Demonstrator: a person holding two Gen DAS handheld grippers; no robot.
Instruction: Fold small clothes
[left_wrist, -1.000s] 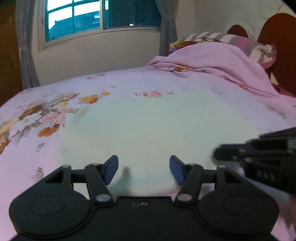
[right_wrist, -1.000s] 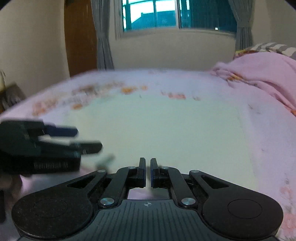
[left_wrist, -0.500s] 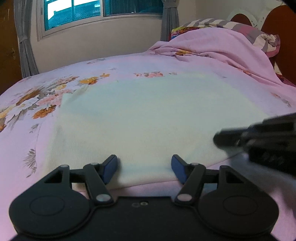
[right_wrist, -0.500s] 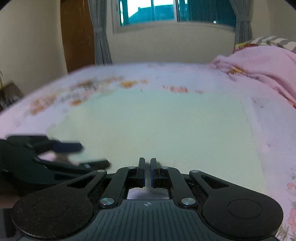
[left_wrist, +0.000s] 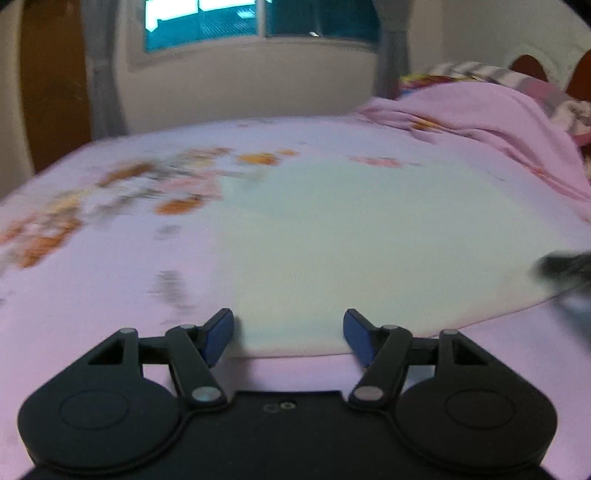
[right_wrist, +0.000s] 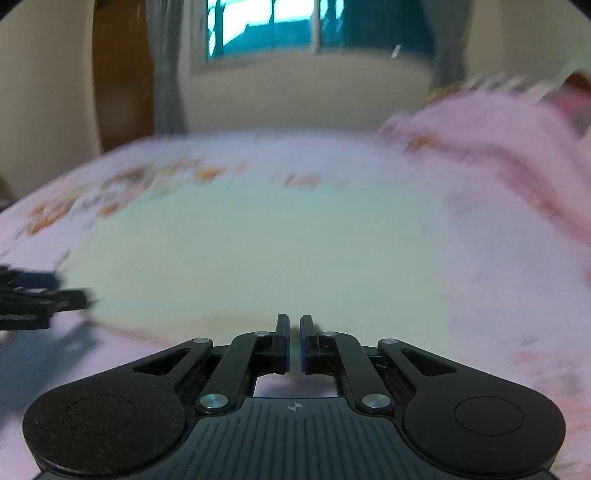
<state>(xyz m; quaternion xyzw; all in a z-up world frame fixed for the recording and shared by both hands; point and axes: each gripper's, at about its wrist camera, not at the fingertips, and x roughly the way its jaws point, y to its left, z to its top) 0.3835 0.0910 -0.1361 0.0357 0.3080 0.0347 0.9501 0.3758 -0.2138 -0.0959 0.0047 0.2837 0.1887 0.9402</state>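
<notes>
- Jaws on left gripper (left_wrist: 288, 334) spread wide and opening further; blue pads (left_wrist: 221, 332) sit either side of the cloth's near left corner, not pressing it, nothing pinched.
- Right gripper (right_wrist: 294, 341) jaws pressed nearly together, thin slit between them; cloth's near edge lies right at the tips. Blur makes it hard to tell whether any fabric is caught in the slit.
- Pale green cloth (left_wrist: 369, 240) lies flat and spread on pink floral bedsheet (left_wrist: 92, 258), roughly rectangular. Long axis runs left to right across both views; short sides point toward the window wall and back toward the cameras.
- Left wrist view: near left corner of the cloth sits between the pads, left edge runs away toward the orange flower print.
- Right wrist view: cloth (right_wrist: 258, 251) fills the middle, near edge just ahead of the fingertips.
- Left gripper shows as a dark blurred shape at the left edge of the right view (right_wrist: 33, 299), beside the cloth's near left corner.
- Rumpled pink blanket (left_wrist: 498, 122) piled at far right, striped pillow (left_wrist: 480, 72) behind it, well apart from the cloth.
- Window (left_wrist: 258, 18) with grey curtains on the far wall. Both views motion-blurred.
</notes>
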